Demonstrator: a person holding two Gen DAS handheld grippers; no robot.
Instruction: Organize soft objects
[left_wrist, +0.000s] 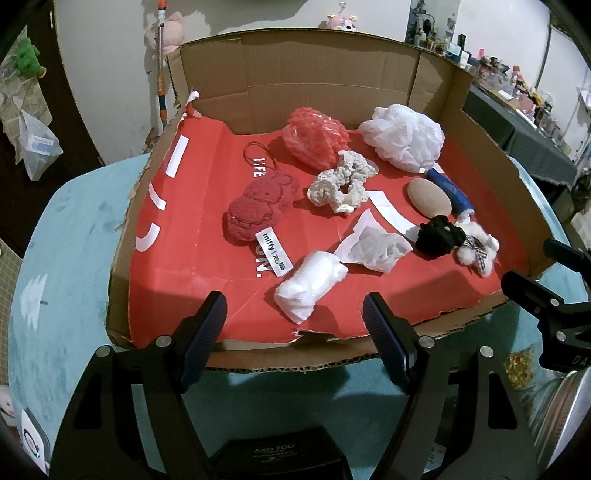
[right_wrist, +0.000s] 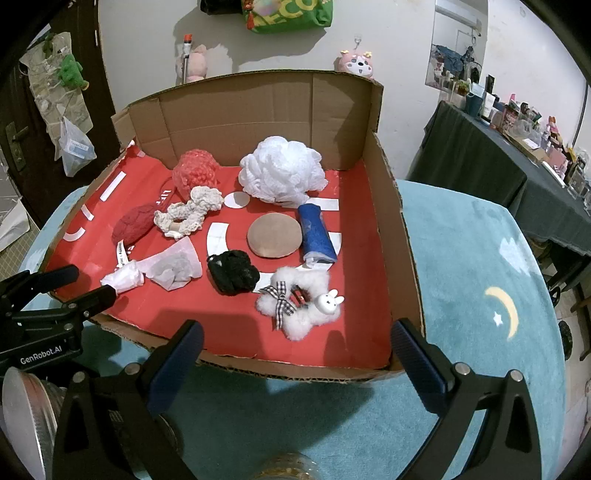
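A cardboard tray (left_wrist: 321, 85) (right_wrist: 402, 236) with a red floor holds several soft things: a white mesh pouf (left_wrist: 402, 134) (right_wrist: 282, 173), a pink mesh pouf (left_wrist: 316, 136) (right_wrist: 195, 171), a cream crochet scrunchie (left_wrist: 341, 181) (right_wrist: 190, 214), a red knitted toy (left_wrist: 258, 206) (right_wrist: 133, 223), a tan round sponge (left_wrist: 428, 197) (right_wrist: 273, 234), a blue roll (left_wrist: 452, 194) (right_wrist: 317, 234), a black scrunchie (left_wrist: 439, 234) (right_wrist: 232, 273), a white fluffy scrunchie with a checked bow (left_wrist: 476, 251) (right_wrist: 299, 306), a white pouch (left_wrist: 373, 245) (right_wrist: 173, 266) and a white plastic wad (left_wrist: 310, 284) (right_wrist: 123, 280). My left gripper (left_wrist: 295, 325) and right gripper (right_wrist: 295, 350) are open and empty at the tray's near edge.
The tray lies on a teal rug-covered table (left_wrist: 66, 236) (right_wrist: 476, 266). A metal lidded jar (left_wrist: 561, 410) (right_wrist: 26, 417) stands near the grippers. A dark cluttered table (right_wrist: 517, 155) stands at the right. Plush toys hang on the back wall (right_wrist: 356, 64).
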